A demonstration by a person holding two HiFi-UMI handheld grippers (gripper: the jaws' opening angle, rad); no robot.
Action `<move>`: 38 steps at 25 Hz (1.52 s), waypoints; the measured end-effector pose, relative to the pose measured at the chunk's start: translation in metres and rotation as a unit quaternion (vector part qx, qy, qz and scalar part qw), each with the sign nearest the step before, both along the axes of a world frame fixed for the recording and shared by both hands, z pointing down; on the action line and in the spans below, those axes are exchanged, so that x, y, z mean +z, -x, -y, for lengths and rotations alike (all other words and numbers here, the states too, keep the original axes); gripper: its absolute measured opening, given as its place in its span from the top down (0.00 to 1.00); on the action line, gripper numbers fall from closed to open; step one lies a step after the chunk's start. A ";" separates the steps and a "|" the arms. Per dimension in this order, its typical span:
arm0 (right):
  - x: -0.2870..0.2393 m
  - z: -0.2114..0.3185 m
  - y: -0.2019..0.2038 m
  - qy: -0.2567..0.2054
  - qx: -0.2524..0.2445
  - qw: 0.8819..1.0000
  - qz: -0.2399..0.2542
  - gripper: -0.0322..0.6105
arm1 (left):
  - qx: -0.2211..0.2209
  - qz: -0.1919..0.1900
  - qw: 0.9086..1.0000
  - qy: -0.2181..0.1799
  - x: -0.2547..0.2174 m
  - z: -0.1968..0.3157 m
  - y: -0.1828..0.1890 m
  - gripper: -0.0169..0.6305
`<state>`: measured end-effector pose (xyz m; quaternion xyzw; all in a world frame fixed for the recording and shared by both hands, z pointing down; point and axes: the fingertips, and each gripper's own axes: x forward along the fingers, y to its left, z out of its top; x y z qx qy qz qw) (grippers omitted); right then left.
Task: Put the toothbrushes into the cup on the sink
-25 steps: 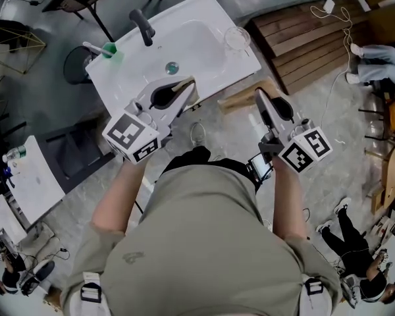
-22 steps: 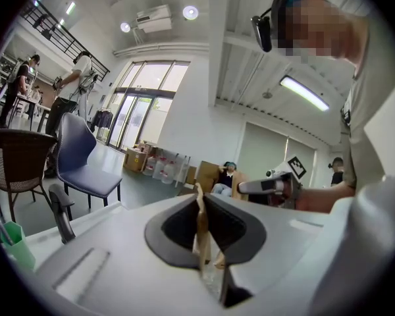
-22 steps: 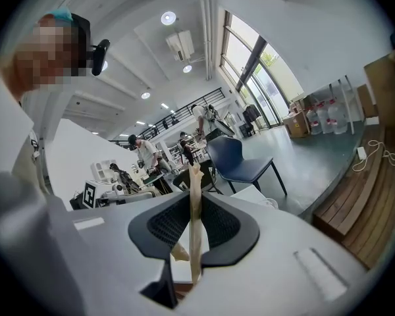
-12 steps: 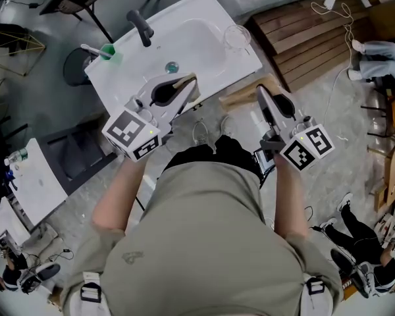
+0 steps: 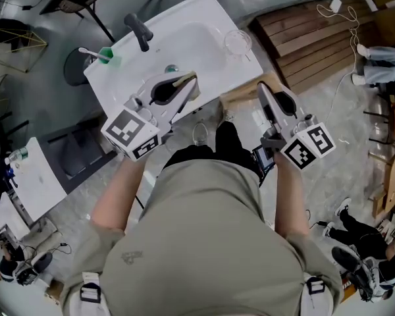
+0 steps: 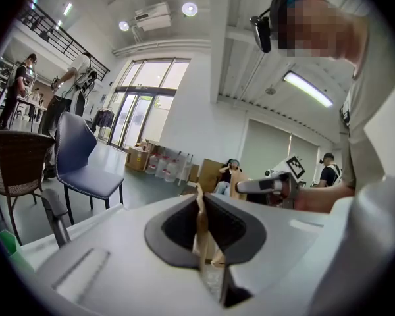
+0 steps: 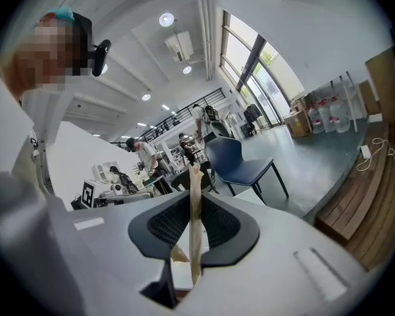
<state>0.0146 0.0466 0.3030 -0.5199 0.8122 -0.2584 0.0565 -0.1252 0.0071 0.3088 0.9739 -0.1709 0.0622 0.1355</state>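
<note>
The white sink [image 5: 204, 78] lies ahead of me in the head view. A clear cup [image 5: 237, 41] stands on its right corner. My left gripper [image 5: 189, 84] is over the sink's near edge, shut on a tan toothbrush [image 5: 183, 79]. The left gripper view shows that handle [image 6: 201, 239] clamped edge-on between the left gripper's [image 6: 201, 206] dark pads. My right gripper [image 5: 260, 89] is level just off the sink's right side, below the cup. In its own view the right gripper [image 7: 194, 206] is shut on a second tan toothbrush [image 7: 195, 232].
A dark faucet [image 5: 138, 30] and the drain [image 5: 172, 68] are on the sink. A green cup [image 5: 109, 54] holding a white toothbrush sits at its left corner. Wooden boards [image 5: 303, 41] lie on the floor to the right. A blue chair [image 7: 240, 163] and people stand beyond.
Both grippers have edged a little toward the sink with their toothbrushes still clamped. My leg has stepped forward under them. The jaws stand as before.
</note>
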 end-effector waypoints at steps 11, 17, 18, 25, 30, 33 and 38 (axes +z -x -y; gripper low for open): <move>0.009 0.043 -0.037 0.007 -0.032 0.999 0.008 0.85 | -0.024 0.010 1.000 0.011 0.009 0.037 -0.039 0.95; 0.015 0.064 -0.056 0.013 -0.050 0.999 0.013 0.85 | -0.035 0.017 0.999 0.017 0.013 0.055 -0.061 0.95; 0.014 0.064 -0.056 0.012 -0.052 0.998 0.014 0.85 | -0.036 0.018 0.999 0.016 0.012 0.054 -0.061 0.95; 0.011 0.080 -0.065 0.007 -0.073 0.997 0.019 0.85 | -0.054 0.022 0.998 0.015 0.010 0.066 -0.070 0.95; 0.008 0.089 -0.068 0.006 -0.090 0.996 0.024 0.85 | -0.070 0.028 0.997 0.016 0.006 0.069 -0.074 0.95; 0.012 0.107 -0.082 0.007 -0.101 0.995 0.027 0.85 | -0.081 0.031 0.996 0.019 0.009 0.083 -0.087 0.95; 0.017 0.130 -0.101 0.011 -0.120 0.992 0.036 0.85 | -0.100 0.035 0.994 0.024 0.014 0.102 -0.106 0.95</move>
